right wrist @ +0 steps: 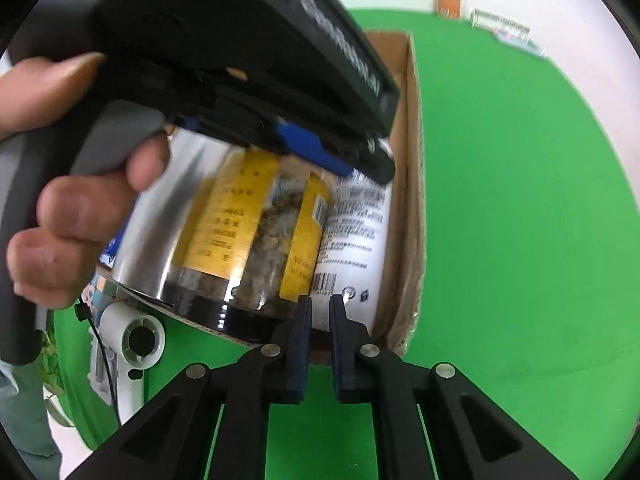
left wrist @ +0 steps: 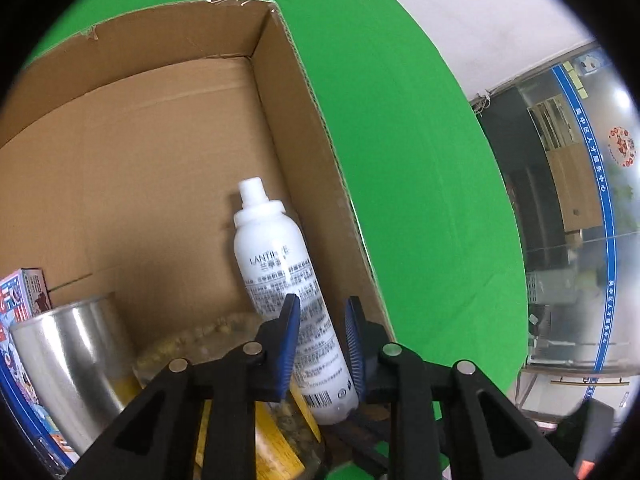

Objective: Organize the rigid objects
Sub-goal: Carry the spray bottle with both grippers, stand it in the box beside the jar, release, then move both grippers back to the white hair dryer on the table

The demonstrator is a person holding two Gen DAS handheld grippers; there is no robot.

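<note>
A white spray bottle (left wrist: 280, 272) lies inside the cardboard box (left wrist: 160, 40), along its right wall. My left gripper (left wrist: 322, 320) hovers just over the bottle's lower half. Its blue pads stand narrowly apart and do not press on the bottle. A steel cup (left wrist: 68, 356), a yellow-labelled jar (left wrist: 224, 344) and a colourful carton (left wrist: 24, 300) fill the box's near left. In the right wrist view a hand (right wrist: 80, 208) holds the left gripper, whose blue finger (right wrist: 308, 148) shows above the jar (right wrist: 256, 232) and bottle (right wrist: 356, 232). My right gripper (right wrist: 320, 312) is shut and empty at the box's near end.
The box (right wrist: 412, 160) rests on a green cloth (right wrist: 520, 240) with free room to its right. A white corded device (right wrist: 136, 340) lies by the box's near left corner. An orange jar (right wrist: 450, 2) and a glass jar (right wrist: 500, 26) stand at the far edge.
</note>
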